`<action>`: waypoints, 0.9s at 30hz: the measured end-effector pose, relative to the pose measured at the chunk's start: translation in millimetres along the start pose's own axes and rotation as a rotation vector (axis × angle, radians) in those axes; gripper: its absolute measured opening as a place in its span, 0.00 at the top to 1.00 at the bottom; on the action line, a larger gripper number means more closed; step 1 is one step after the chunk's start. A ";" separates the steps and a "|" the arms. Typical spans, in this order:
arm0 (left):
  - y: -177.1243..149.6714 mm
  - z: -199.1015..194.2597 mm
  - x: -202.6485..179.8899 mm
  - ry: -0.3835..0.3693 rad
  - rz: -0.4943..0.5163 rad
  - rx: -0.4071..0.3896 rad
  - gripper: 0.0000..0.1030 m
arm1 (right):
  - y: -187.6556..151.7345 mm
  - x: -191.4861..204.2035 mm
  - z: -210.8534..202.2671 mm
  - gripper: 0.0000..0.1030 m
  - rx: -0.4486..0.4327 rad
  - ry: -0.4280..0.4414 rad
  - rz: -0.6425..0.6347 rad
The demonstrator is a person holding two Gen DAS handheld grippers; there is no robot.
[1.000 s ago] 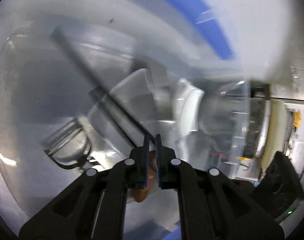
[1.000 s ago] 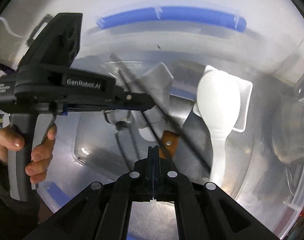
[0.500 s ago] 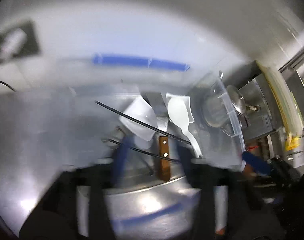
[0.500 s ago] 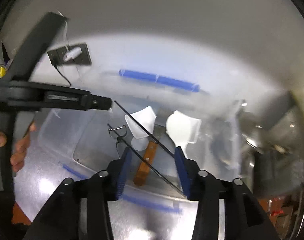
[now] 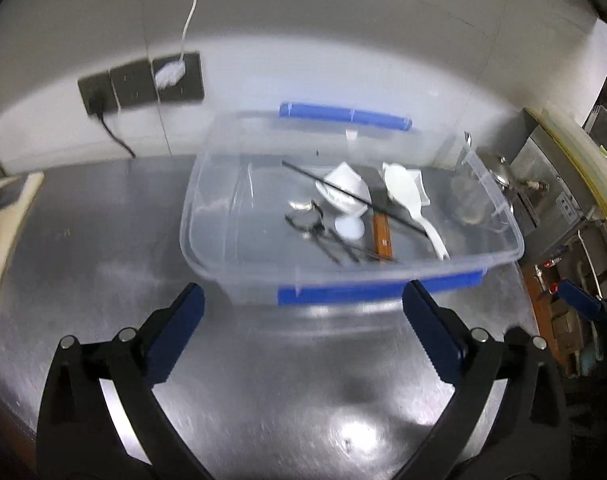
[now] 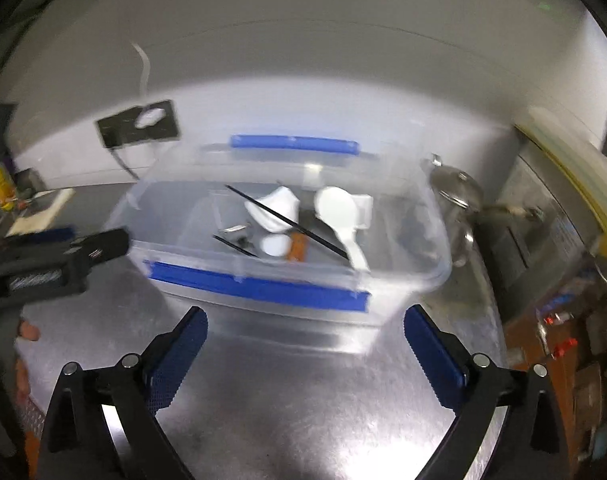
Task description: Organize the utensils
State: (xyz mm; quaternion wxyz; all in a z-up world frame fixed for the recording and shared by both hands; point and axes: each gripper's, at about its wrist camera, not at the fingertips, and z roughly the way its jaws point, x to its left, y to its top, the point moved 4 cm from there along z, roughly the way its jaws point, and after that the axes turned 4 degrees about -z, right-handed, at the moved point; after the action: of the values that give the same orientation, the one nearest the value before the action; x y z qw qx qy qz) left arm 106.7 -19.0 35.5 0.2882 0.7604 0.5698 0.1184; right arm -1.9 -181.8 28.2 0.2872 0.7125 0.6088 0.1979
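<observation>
A clear plastic bin (image 5: 211,184) with blue handles stands on the steel table and is also seen in the right wrist view (image 6: 419,240). In it lie a white rice paddle (image 5: 403,184), a white scoop (image 5: 343,194), black chopsticks (image 5: 399,220), a wooden-handled knife (image 5: 382,236) and a wire utensil (image 5: 307,220). My left gripper (image 5: 302,290) hovers in front of the bin, its jaws opening wide with nothing between them. My right gripper (image 6: 305,313) is likewise back from the bin, jaws opening and empty. The left gripper's body (image 6: 63,256) shows at the left of the right wrist view.
The steel table (image 5: 263,392) stretches in front of the bin. Wall sockets (image 5: 139,88) with a plugged cable sit behind. A steel pot with a lid (image 6: 457,192) stands right of the bin, and a board (image 5: 7,208) lies at the left edge.
Both grippers have drawn back and up out of the bin and gone from shut to wide open. The whole bin has come into view.
</observation>
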 end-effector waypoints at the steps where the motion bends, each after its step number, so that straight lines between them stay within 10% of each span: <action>1: -5.6 2.6 -2.0 0.001 0.000 0.004 0.08 | -4.6 -2.0 1.8 0.05 0.009 -0.017 0.009; 27: -28.3 6.2 -36.3 0.179 0.026 -0.031 0.07 | -23.6 -26.0 16.1 0.05 0.045 -0.043 0.026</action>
State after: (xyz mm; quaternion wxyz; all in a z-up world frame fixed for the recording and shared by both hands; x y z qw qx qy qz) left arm 75.6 -49.6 19.6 0.2466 0.7494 0.5815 0.1984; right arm -14.2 -207.8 2.5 0.2817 0.7307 0.5974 0.1727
